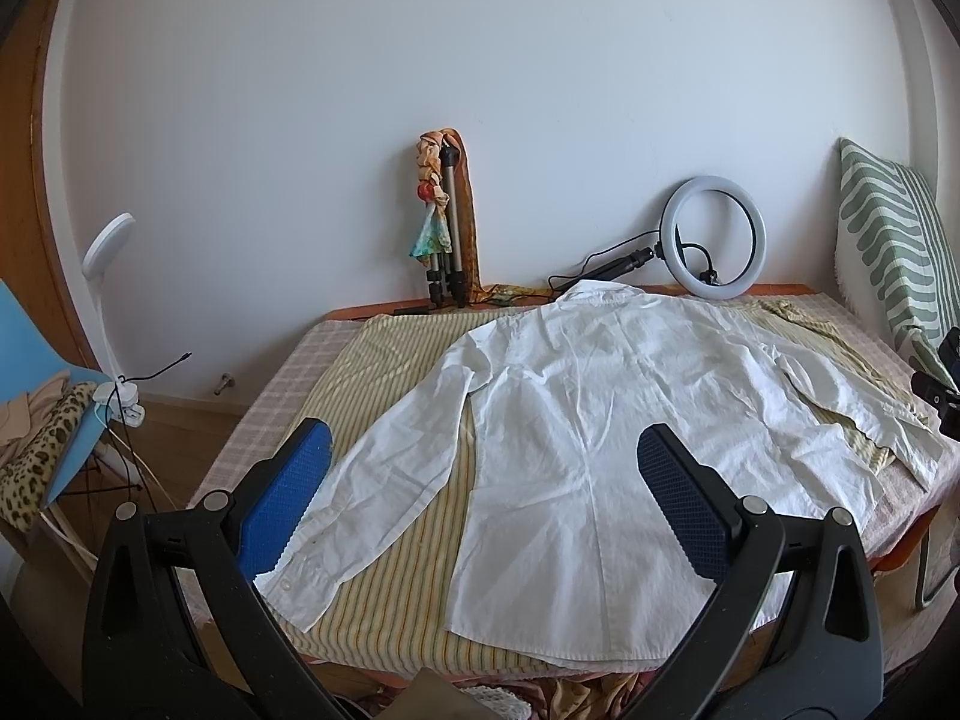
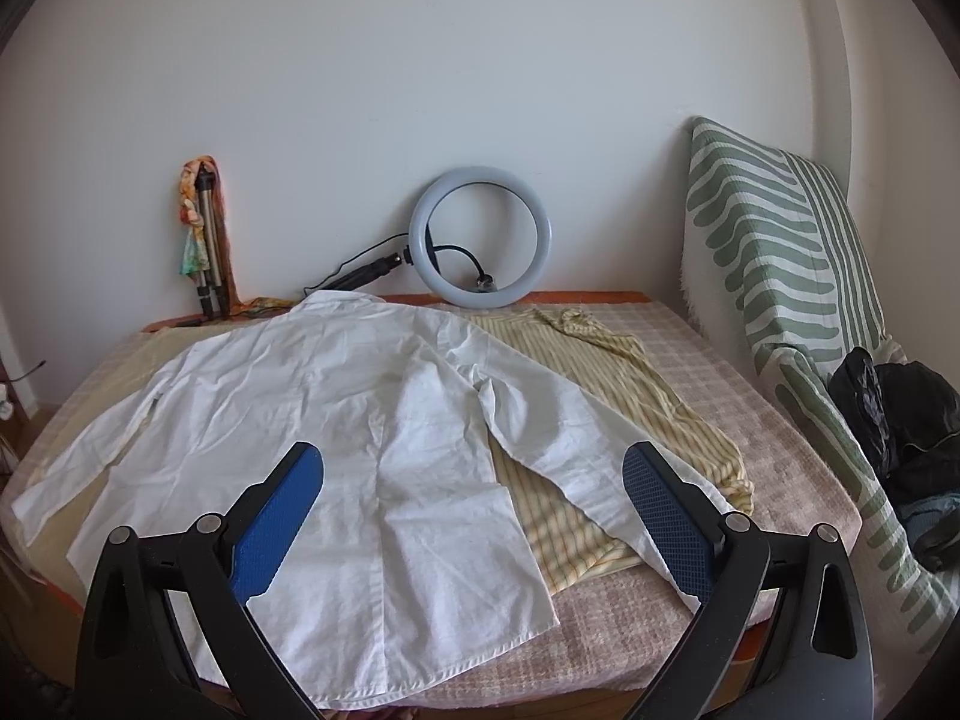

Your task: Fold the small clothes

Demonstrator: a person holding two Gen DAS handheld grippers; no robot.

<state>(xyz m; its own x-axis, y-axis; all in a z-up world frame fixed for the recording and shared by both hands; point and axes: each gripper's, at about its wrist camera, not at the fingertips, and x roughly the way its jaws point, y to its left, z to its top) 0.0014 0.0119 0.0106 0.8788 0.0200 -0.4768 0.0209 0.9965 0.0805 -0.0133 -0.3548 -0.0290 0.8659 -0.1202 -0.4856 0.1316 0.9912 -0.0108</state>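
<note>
- Your left gripper [image 1: 483,501] is hovering nearest the lens with its blue-padded jaws spread wide and gripping nothing; one pad is sitting over the near sleeve cuff, the other over the lower back panel
- Your right gripper [image 2: 473,516] is likewise hanging with jaws released, framing the hem and the other sleeve, and holding nothing
- Between and beyond both sets of jaws, the white shirt [image 1: 600,420] is lying spread flat, back side up, collar pointing toward the far wall and both long sleeves angling outward and toward you
- Beneath it, a yellow striped shirt [image 2: 606,420] is lying flat too, showing past the white one on both sides
- Both garments are resting on the bed [image 2: 708,372], which is wearing a pale pink checked cover
- At the far edge, a ring light [image 2: 480,237] is leaning against the wall, its black cable trailing beside it
- Further along the same wall, a folded tripod [image 1: 450,228] is standing upright with a colourful scarf draped over it
- On your right, a green-and-white patterned cushion [image 2: 774,252] is leaning against the wall, and a black bag [image 2: 894,414] is sitting on its lower part
- Off the bed on your left, a blue chair [image 1: 36,372] is carrying a leopard-print cloth [image 1: 36,462], with a white clip lamp [image 1: 111,240] just beside it
</note>
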